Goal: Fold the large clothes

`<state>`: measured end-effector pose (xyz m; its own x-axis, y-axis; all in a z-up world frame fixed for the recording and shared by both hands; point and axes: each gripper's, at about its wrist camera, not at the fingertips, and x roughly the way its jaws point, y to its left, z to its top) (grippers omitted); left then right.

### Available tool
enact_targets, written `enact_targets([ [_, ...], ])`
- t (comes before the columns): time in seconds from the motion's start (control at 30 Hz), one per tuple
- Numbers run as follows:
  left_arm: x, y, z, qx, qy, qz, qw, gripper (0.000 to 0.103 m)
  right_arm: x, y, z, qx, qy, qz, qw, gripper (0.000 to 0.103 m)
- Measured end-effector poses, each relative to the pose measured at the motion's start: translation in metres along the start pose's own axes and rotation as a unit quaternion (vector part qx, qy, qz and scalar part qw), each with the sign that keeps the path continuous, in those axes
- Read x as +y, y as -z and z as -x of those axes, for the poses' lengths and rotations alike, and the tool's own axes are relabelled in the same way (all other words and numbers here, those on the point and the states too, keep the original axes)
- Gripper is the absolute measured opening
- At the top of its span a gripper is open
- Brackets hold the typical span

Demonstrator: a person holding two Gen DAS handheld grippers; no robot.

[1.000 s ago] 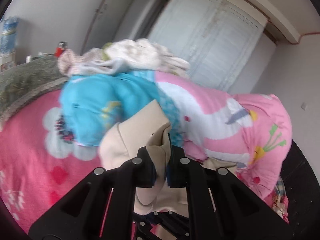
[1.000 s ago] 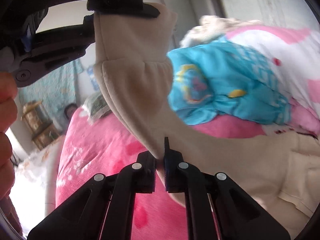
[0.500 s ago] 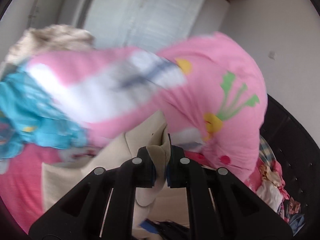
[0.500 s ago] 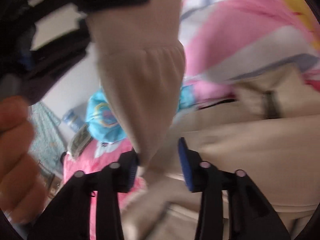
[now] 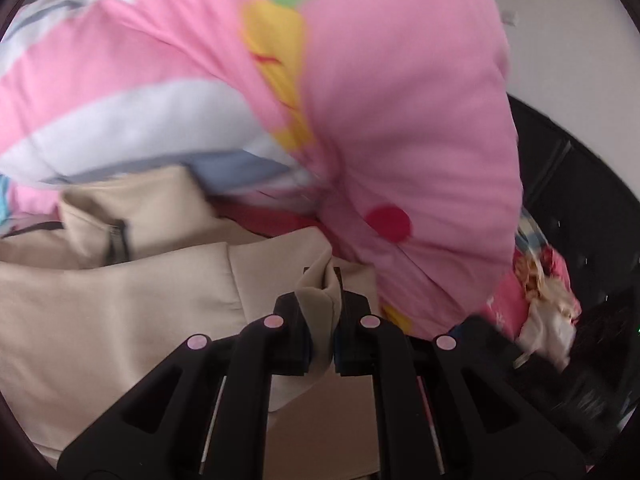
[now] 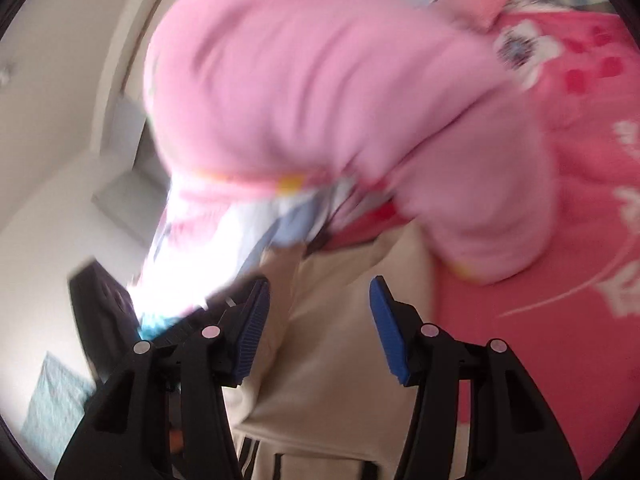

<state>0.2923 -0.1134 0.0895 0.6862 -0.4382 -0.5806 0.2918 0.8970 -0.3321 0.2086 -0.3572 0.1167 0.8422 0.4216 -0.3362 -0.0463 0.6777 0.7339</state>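
A large beige garment [image 5: 132, 300] with a dark zip lies spread on the pink bed. My left gripper [image 5: 322, 304] is shut on a bunched fold of this beige cloth, which sticks up between the black fingers. In the right wrist view the same beige garment [image 6: 340, 360] runs below my right gripper [image 6: 318, 304]. Its jaws are opening, the blue pads [image 6: 386, 328] stand wide apart and touch no cloth. A big pink patterned quilt [image 5: 320, 100] bulges just behind the garment, and this pink quilt [image 6: 320, 100] fills the upper half of the blurred right wrist view.
A dark basket [image 5: 580, 240] with colourful clothes [image 5: 540, 304] stands at the right in the left wrist view. The pink flowered bedsheet [image 6: 560, 280] stretches to the right in the right wrist view. White walls [image 6: 60, 120] and a dark object [image 6: 100, 300] lie to the left.
My right gripper has let go of the beige cloth and its jaws have opened. Both grippers swung fast sideways toward the pink quilt and rolled. The left kept its hold.
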Motion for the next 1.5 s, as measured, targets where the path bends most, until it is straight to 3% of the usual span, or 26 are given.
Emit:
enact_targets([
  [0.17, -0.018, 0.017, -0.024, 0.021, -0.025, -0.047, 0.9984, 0.009, -0.011, -0.009, 0.010, -0.015, 0.044, -0.003, 0.999, 0.052],
  [0.27, -0.013, 0.028, -0.034, 0.056, 0.000, -0.024, 0.9982, 0.012, -0.021, -0.009, 0.000, 0.006, 0.056, -0.027, 0.998, 0.052],
  [0.3, -0.011, 0.031, -0.037, 0.065, 0.018, -0.015, 0.9976, 0.018, -0.030, -0.013, -0.005, 0.008, 0.055, -0.028, 0.998, 0.052],
  [0.33, -0.009, 0.036, -0.042, 0.090, 0.062, -0.001, 0.9940, 0.022, -0.027, -0.013, -0.005, 0.007, 0.051, -0.022, 0.998, 0.052],
  [0.4, -0.007, 0.044, -0.057, 0.161, 0.161, 0.039, 0.9729, 0.043, -0.016, -0.012, -0.004, 0.004, 0.051, -0.004, 0.999, 0.052],
  [0.43, -0.006, 0.048, -0.056, 0.184, 0.207, 0.058, 0.9592, 0.047, -0.008, -0.011, -0.004, 0.002, 0.053, 0.010, 0.999, 0.052],
  [0.47, -0.003, 0.049, -0.044, 0.174, 0.225, 0.058, 0.9569, 0.050, -0.001, -0.009, -0.002, 0.000, 0.055, 0.021, 0.998, 0.052],
  [0.53, 0.006, 0.048, -0.017, 0.157, 0.212, 0.041, 0.9637, 0.057, 0.010, -0.007, 0.007, -0.001, 0.056, 0.042, 0.998, 0.052],
  [0.6, 0.025, 0.046, 0.014, 0.137, 0.207, 0.027, 0.9682, 0.058, 0.023, -0.002, -0.001, 0.011, 0.078, 0.069, 0.994, 0.052],
  [0.67, 0.054, 0.044, 0.039, 0.113, 0.180, 0.026, 0.9768, 0.057, 0.033, 0.006, -0.021, 0.044, 0.070, 0.095, 0.992, 0.052],
  [0.73, 0.105, 0.046, 0.056, 0.095, 0.153, 0.060, 0.9819, 0.048, 0.049, 0.019, -0.056, 0.079, 0.075, 0.144, 0.983, 0.050],
  [0.77, 0.133, 0.051, 0.059, 0.087, 0.136, 0.088, 0.9830, 0.030, 0.056, 0.026, -0.069, 0.092, 0.078, 0.166, 0.979, 0.047],
  [0.8, 0.152, 0.055, 0.060, 0.085, 0.118, 0.102, 0.9840, 0.020, 0.062, 0.036, -0.086, 0.115, 0.079, 0.185, 0.973, 0.046],
  [0.83, 0.172, 0.062, 0.058, 0.085, 0.096, 0.119, 0.9846, 0.019, 0.063, 0.046, -0.102, 0.142, 0.081, 0.195, 0.967, 0.046],
  [0.87, 0.197, 0.074, 0.054, 0.082, 0.089, 0.146, 0.9818, 0.013, 0.059, 0.061, -0.121, 0.180, 0.091, 0.198, 0.959, 0.046],
  [0.9, 0.212, 0.081, 0.052, 0.077, 0.105, 0.176, 0.9759, 0.002, 0.055, 0.072, -0.135, 0.203, 0.123, 0.213, 0.948, 0.042],
  [0.93, 0.233, 0.089, 0.050, 0.061, 0.137, 0.227, 0.9624, 0.002, 0.055, 0.075, -0.137, 0.202, 0.138, 0.222, 0.944, 0.040],
  [0.97, 0.243, 0.093, 0.056, 0.042, 0.142, 0.254, 0.9557, 0.002, 0.053, 0.072, -0.135, 0.201, 0.139, 0.214, 0.946, 0.037],
  [1.07, 0.282, 0.105, 0.085, -0.027, 0.077, 0.329, 0.9408, 0.002, 0.040, 0.067, -0.130, 0.200, 0.141, 0.181, 0.952, 0.021],
  [1.1, 0.296, 0.111, 0.095, -0.048, 0.065, 0.356, 0.9310, 0.002, 0.037, 0.065, -0.128, 0.198, 0.142, 0.171, 0.955, 0.019],
  [1.13, 0.303, 0.113, 0.101, -0.059, 0.022, 0.366, 0.9287, 0.002, 0.035, 0.065, -0.127, 0.197, 0.140, 0.168, 0.956, 0.019],
  [1.23, 0.312, 0.113, 0.116, -0.102, -0.049, 0.373, 0.9210, 0.002, 0.037, 0.066, -0.126, 0.194, 0.146, 0.180, 0.953, 0.019],
  [1.27, 0.311, 0.113, 0.123, -0.114, -0.108, 0.365, 0.9178, 0.002, 0.038, 0.067, -0.125, 0.193, 0.150, 0.184, 0.952, 0.019],
  [1.37, 0.321, 0.119, 0.128, -0.136, -0.107, 0.385, 0.9067, 0.002, 0.036, 0.065, -0.123, 0.188, 0.142, 0.165, 0.958, 0.019],
  [1.5, 0.316, 0.115, 0.132, -0.150, -0.065, 0.375, 0.9124, 0.004, 0.032, 0.063, -0.123, 0.189, 0.134, 0.154, 0.961, 0.019],
])
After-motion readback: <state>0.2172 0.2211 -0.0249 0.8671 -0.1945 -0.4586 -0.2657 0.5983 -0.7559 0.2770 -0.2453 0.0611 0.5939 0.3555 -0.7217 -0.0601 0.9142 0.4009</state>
